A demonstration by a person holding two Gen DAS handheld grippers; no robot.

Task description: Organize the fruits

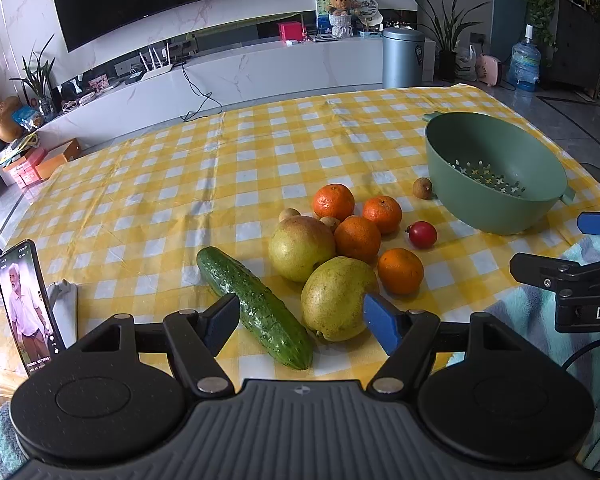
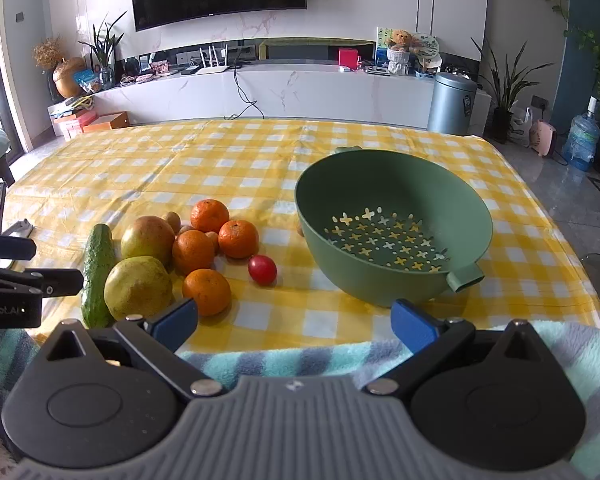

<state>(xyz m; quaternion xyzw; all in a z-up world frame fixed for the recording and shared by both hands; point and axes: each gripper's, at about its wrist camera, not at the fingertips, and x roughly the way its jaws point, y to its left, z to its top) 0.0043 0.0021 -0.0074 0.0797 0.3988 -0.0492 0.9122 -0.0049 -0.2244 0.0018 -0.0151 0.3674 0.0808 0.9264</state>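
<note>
Green colander (image 2: 392, 188) holds nothing; fruit (image 2: 192, 252) lies beside it; both tongs (image 1: 302, 318) (image 2: 294, 320) spread.

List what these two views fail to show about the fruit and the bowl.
- Small brown fruits, right view: mostly behind oranges; count unclear.
- Brown fruit, right view: nearly hidden by bowl.
- Cucumber, right view: near end cut off by left tool.

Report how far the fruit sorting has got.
Done: nothing; the green colander holds no fruit. In hand: nothing; the left claw and right claw are both open and empty. Left: the oranges, pears, red fruit and cucumber all lie on the tablecloth.
</note>
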